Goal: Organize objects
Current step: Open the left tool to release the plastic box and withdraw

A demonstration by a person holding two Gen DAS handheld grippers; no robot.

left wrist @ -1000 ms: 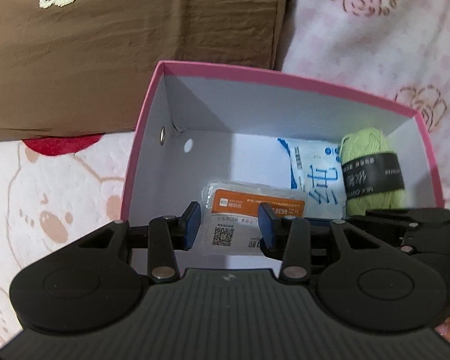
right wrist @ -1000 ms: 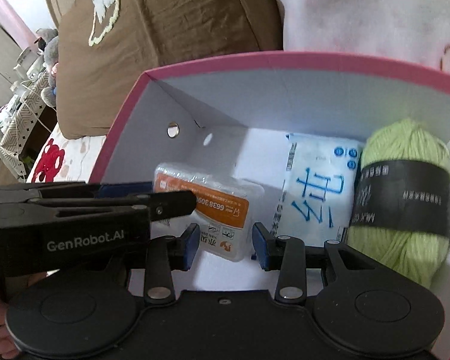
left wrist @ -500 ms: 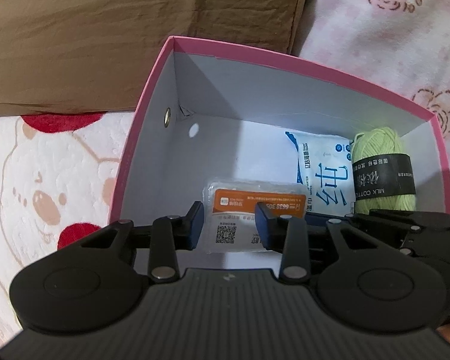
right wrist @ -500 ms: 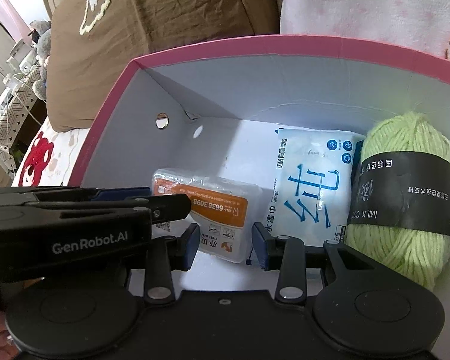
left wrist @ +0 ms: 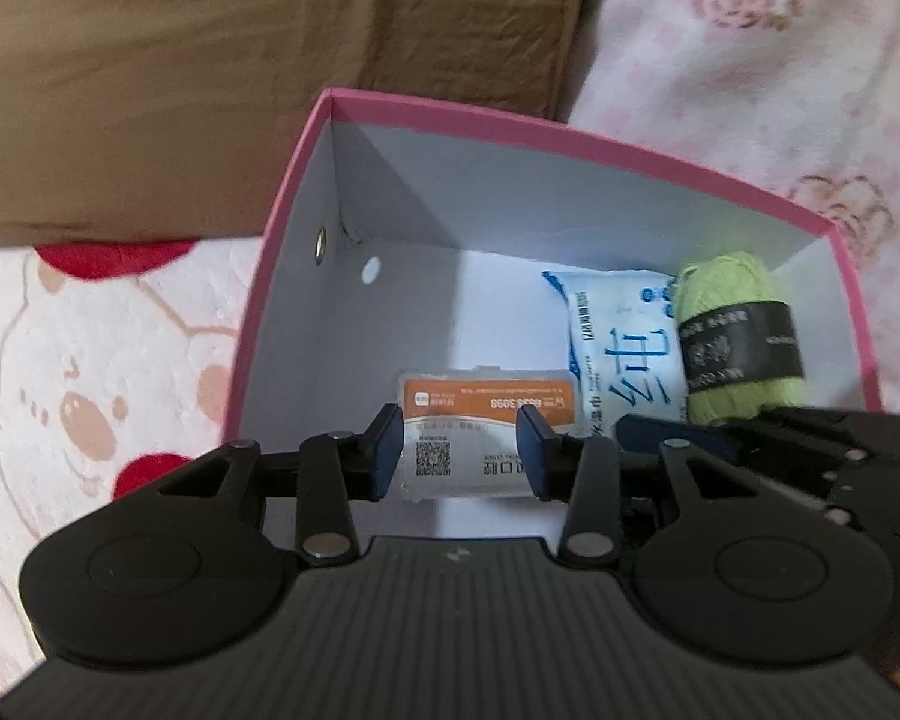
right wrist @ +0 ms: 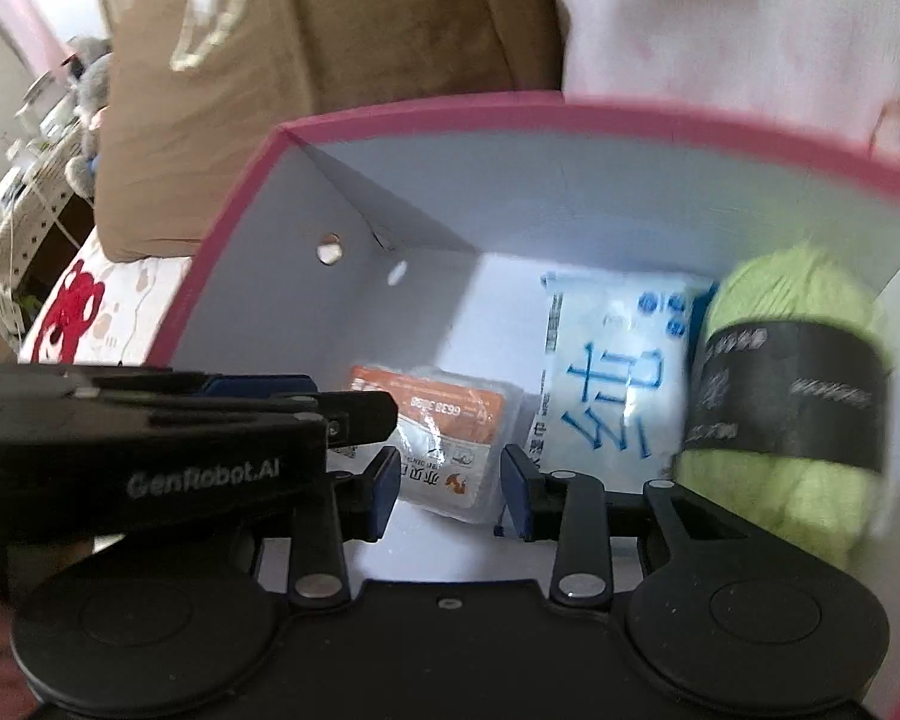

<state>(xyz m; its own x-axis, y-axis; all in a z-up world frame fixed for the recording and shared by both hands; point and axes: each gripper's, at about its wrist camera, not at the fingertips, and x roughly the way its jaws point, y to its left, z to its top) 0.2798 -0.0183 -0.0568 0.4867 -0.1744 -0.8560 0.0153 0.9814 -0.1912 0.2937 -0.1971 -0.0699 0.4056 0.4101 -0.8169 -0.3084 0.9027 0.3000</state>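
Note:
A pink box [left wrist: 510, 120] with a white inside holds three things: an orange-labelled clear packet [left wrist: 486, 402], a white-and-blue wipes pack [left wrist: 624, 348] and a green yarn ball [left wrist: 732, 300] with a black band. My left gripper [left wrist: 461, 450] hovers over the box's near side, its jaws opening. The packet lies below the gap, untouched. My right gripper [right wrist: 450, 489] hangs beside it over the same packet [right wrist: 444, 414], jaws closing to a narrow gap with nothing pressed between them. The wipes [right wrist: 612, 372] and yarn [right wrist: 798, 282] lie to its right.
The box rim [right wrist: 426, 111] stands on a bear-print sheet [left wrist: 90, 360]. A brown cushion [left wrist: 210, 60] lies behind it and a pink floral blanket [left wrist: 780, 60] to the right. The left gripper's body [right wrist: 198, 456] crosses the right wrist view's lower left. Cluttered shelves [right wrist: 18, 210] stand far left.
Both views wobble a little over the box. The packet, wipes and yarn have not moved. The right wrist view is more blurred now.

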